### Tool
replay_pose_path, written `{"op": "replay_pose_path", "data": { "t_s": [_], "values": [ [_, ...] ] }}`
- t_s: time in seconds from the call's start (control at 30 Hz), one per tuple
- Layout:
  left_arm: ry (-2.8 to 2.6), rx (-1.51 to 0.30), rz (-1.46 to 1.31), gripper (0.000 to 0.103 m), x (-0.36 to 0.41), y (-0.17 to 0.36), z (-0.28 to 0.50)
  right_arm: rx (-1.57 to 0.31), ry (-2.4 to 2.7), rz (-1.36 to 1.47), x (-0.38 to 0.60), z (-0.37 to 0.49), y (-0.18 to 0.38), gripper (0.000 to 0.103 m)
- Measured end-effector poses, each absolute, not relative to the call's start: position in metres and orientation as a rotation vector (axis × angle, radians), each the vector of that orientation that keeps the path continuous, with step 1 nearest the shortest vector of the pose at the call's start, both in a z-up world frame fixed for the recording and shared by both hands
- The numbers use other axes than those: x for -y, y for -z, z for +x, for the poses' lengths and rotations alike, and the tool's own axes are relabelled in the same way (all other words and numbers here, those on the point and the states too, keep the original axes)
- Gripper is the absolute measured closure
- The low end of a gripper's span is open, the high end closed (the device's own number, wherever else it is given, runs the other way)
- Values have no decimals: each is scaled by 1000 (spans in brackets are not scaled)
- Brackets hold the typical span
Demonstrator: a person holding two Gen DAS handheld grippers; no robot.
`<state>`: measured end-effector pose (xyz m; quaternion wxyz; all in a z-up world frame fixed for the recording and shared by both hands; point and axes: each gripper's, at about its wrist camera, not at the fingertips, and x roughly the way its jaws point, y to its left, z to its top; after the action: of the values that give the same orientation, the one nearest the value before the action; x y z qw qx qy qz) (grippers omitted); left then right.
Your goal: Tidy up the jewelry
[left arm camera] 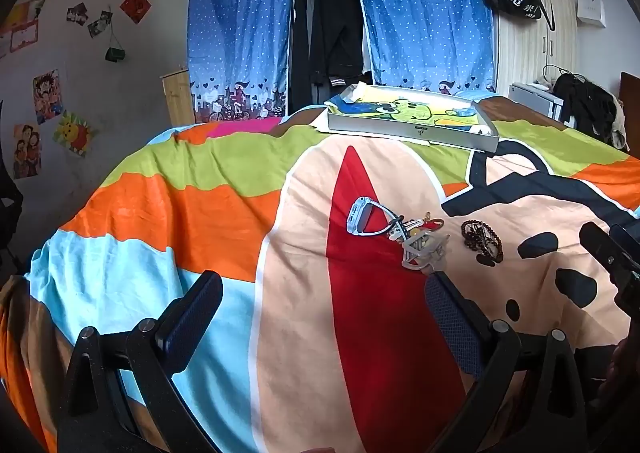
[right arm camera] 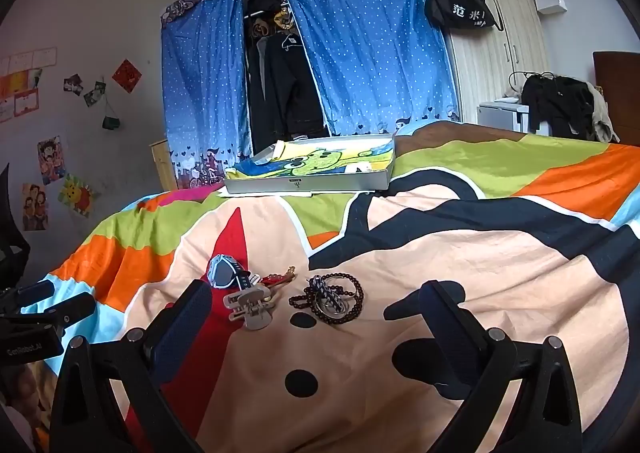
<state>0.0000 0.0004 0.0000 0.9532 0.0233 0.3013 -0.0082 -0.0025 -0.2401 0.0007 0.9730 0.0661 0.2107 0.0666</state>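
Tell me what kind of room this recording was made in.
Most likely a bedroom: the jewelry lies on a bed with a cartoon-print bedspread, a curtained clothes rack stands behind it, and children's drawings hang on the wall.

Ahead of the right gripper, between its spread fingers: bead bracelet with rings lying on it. Just left of that, hair clip; behind the clip, watch and a small charm. All on the bedspread. Far ahead, well apart, shallow tray. Left gripper off to the left, ahead of the right gripper's left finger.
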Motion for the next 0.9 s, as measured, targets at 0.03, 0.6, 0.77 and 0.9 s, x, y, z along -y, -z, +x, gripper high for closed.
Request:
{"op": "replay_pose_path", "data": {
  "t_s": [0.03, 0.6, 0.77, 0.9],
  "values": [
    [17, -613, 46, 4, -1, 0, 0, -425, -135, 132, 240, -3, -1, 0],
    [15, -614, 49, 4, -3, 2, -1, -434, -133, 139, 240, -3, -1, 0],
    [16, -616, 50, 4, -3, 2, -1, -434, -133, 140, 240, -3, -1, 0],
    [16, -615, 49, 4, -3, 2, -1, -434, -133, 141, 240, -3, -1, 0]
  ]
}}
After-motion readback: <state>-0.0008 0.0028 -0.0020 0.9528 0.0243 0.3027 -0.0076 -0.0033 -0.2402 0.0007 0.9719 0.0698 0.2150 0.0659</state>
